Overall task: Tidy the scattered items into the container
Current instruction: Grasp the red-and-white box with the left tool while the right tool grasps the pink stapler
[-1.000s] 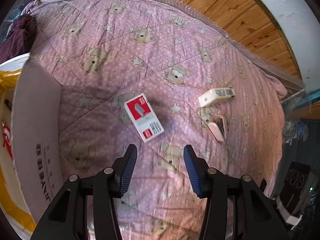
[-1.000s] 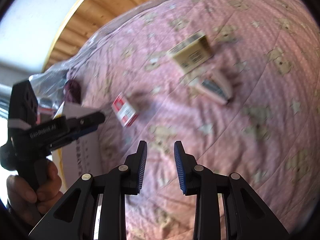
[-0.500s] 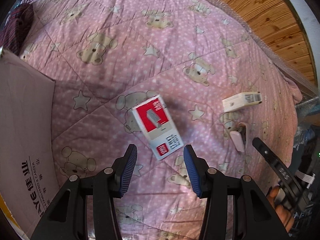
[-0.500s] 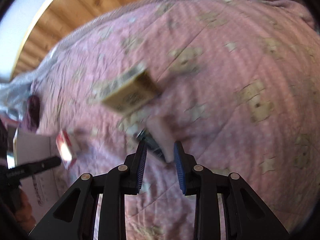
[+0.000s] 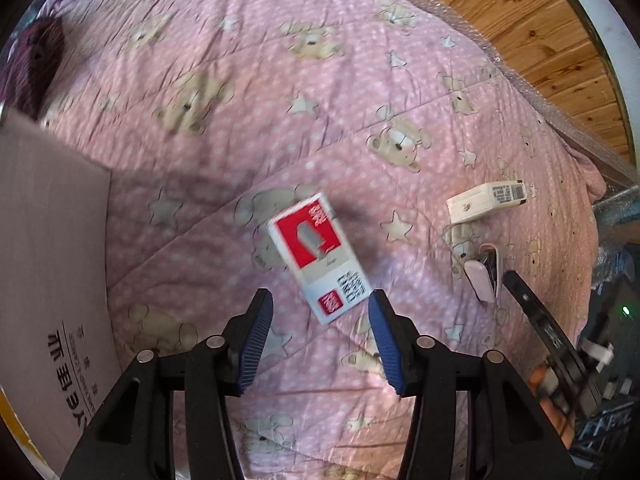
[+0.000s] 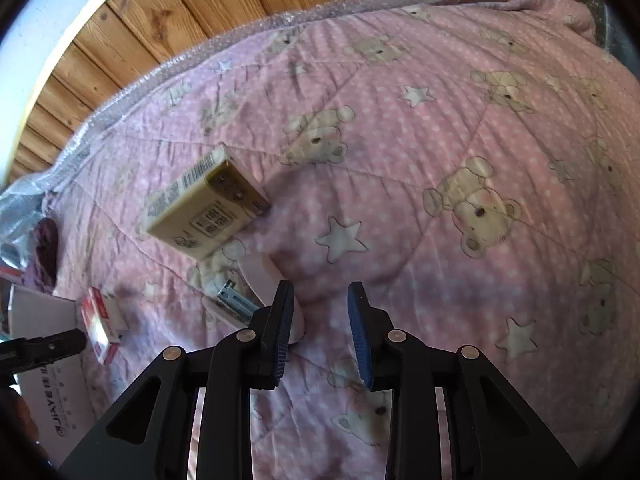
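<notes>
My left tongs [image 5: 320, 336] hang spread, empty, the red box [image 5: 318, 254] just beyond them, its length slanting far-left to near-right

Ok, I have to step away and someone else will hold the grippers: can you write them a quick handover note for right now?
Left gripper: open, empty, just short of the red-and-white box on the pink bear quilt.
Right gripper: open, empty, beside the pink stapler, which lies off its left finger, not between the jaws.
Beige box lies on the quilt just beyond the stapler.
Cardboard box sits to the left; its inside is not visible.
Done: nothing visibly packed.
Left: all three items.
</notes>
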Demonstrator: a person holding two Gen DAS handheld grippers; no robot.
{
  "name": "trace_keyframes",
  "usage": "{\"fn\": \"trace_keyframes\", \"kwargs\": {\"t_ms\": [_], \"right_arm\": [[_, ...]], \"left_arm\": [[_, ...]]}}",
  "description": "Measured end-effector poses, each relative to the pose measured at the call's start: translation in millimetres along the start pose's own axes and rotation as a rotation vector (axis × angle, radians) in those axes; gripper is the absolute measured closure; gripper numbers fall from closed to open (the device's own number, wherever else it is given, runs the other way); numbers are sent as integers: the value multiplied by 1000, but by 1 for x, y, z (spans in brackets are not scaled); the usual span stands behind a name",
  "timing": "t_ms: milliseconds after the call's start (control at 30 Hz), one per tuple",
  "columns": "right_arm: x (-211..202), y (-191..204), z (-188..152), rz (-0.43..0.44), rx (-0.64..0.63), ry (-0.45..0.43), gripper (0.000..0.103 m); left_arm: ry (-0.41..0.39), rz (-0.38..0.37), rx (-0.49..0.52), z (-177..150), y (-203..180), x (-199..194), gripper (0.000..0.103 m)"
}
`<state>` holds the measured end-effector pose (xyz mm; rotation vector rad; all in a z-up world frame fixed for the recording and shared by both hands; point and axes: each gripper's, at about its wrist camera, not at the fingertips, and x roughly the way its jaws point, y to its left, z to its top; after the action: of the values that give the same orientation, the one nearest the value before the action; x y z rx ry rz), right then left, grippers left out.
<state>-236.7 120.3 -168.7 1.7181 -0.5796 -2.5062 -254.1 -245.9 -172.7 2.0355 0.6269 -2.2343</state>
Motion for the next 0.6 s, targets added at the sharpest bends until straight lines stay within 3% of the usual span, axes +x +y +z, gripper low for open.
{"fn": "trace_keyframes", "kwargs": {"t_ms": [33, 100, 200, 267, 367, 600], "right_arm": [[0, 10, -3, 71, -38, 33, 69], [-6, 31, -11, 166, -109, 67, 71], [-16, 31, -17, 155, -84, 44, 71], [-14, 21, -14, 139, -39, 27, 63], [0, 20, -8, 139, -15, 53, 63], [17, 41, -4, 95, -78, 54, 63]], "left_arm": [[-1, 15, -1, 1, 1, 1, 50], [9, 39, -25, 2, 9, 4, 50], [19, 51, -52, 0, 21, 7, 50], [19, 54, -53, -2, 23, 7, 50], [16, 40, -39, -2, 19, 6, 50], [13, 49, 9, 3, 0, 16, 42]]}}
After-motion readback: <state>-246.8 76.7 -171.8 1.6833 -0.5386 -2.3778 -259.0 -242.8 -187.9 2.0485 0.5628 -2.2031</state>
